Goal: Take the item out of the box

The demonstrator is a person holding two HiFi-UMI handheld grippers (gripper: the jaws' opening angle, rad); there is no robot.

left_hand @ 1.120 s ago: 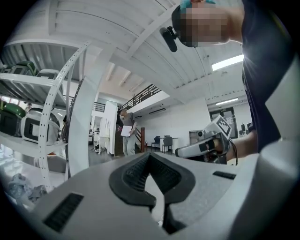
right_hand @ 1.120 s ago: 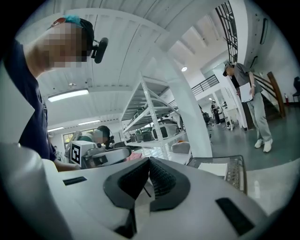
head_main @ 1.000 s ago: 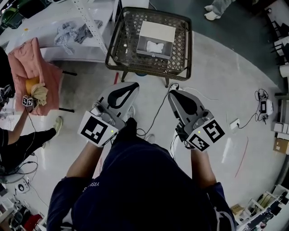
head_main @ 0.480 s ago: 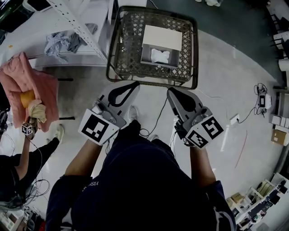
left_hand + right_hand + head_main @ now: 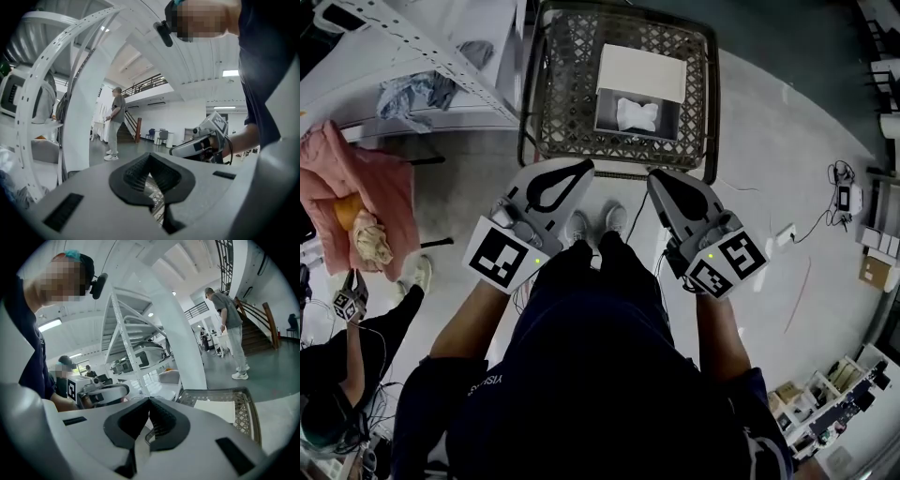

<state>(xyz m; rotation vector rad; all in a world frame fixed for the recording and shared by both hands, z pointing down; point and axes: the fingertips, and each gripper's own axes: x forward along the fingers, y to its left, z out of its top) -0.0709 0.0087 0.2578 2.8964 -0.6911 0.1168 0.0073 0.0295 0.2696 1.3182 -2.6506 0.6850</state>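
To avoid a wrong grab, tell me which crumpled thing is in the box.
The white crumpled item, in the open box; the pink cloth and grey cloth lie outside.

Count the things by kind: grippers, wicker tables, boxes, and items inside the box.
Grippers: 2 (left gripper, right gripper)
Wicker table: 1
Box: 1
White item inside the box: 1
Total: 5
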